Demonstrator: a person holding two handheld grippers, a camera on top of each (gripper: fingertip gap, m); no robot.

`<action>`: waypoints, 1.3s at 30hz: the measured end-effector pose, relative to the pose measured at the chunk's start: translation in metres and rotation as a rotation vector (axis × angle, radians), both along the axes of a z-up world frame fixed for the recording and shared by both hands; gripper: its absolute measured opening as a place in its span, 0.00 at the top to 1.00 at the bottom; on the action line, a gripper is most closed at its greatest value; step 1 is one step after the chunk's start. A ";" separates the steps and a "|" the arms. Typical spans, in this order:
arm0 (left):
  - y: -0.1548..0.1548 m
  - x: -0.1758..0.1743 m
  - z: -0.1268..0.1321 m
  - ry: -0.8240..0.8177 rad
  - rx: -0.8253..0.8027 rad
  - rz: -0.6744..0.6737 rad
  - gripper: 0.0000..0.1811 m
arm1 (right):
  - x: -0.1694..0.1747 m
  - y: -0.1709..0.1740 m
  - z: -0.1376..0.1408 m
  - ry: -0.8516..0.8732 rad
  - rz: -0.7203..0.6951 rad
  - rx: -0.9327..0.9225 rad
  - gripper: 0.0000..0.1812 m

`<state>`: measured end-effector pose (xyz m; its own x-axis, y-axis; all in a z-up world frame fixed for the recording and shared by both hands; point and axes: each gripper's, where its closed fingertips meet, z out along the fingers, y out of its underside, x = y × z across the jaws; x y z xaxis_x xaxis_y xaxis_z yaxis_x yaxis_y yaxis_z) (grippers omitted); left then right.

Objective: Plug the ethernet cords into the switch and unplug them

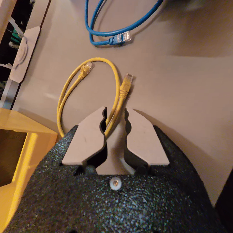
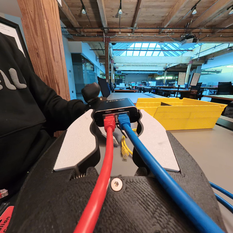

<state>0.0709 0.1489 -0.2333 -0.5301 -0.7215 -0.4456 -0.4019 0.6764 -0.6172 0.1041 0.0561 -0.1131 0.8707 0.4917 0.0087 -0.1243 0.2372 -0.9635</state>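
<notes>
**Switch held aloft with red and blue cords seated; yellow cord loose below the other tool**

The right hand-held gripper clamps the black switch by its two short sides, one finger on each flank. The switch is raised off the counter, its long axis running away from the camera and its port face turned back toward the lens. A red cord sits in the left port and a blue cord in the right one; both trail back over the gripper body toward the camera. Beyond the switch stands a yellow bin, and a person's black sleeve fills the left side.

The left hand-held gripper points steeply down at the counter with its fingers parted by a narrow gap, closed on nothing. The yellow cord lies looped on the counter, two strands passing under that gap; whether the fingers touch them cannot be told. One yellow plug points away from the gripper, the other plug lies farther left. The blue cord's free plug rests beyond, pointing right.
</notes>
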 end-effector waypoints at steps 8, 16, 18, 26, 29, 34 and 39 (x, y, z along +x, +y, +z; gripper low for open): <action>-0.026 0.000 -0.004 0.099 -0.032 -0.121 0.90 | -0.001 0.000 0.000 -0.003 0.009 -0.004 0.65; -0.014 0.015 -0.014 0.104 0.066 -0.143 0.95 | -0.002 0.000 -0.001 0.001 0.015 -0.007 0.65; -0.014 0.015 -0.014 0.117 0.068 -0.176 0.95 | -0.002 0.000 -0.001 -0.001 0.016 -0.008 0.65; -0.007 0.026 -0.014 0.069 0.091 -0.350 0.95 | -0.002 -0.001 -0.001 -0.001 0.017 -0.004 0.65; -0.005 0.030 -0.014 0.058 0.066 -0.346 0.95 | -0.001 0.000 -0.001 -0.002 0.008 -0.006 0.65; 0.001 0.038 -0.013 0.058 0.049 -0.236 0.95 | 0.004 0.003 -0.002 -0.008 -0.036 -0.016 0.65; -0.003 0.033 0.010 0.248 -0.152 -0.161 0.95 | 0.007 0.002 -0.001 -0.004 -0.049 -0.013 0.65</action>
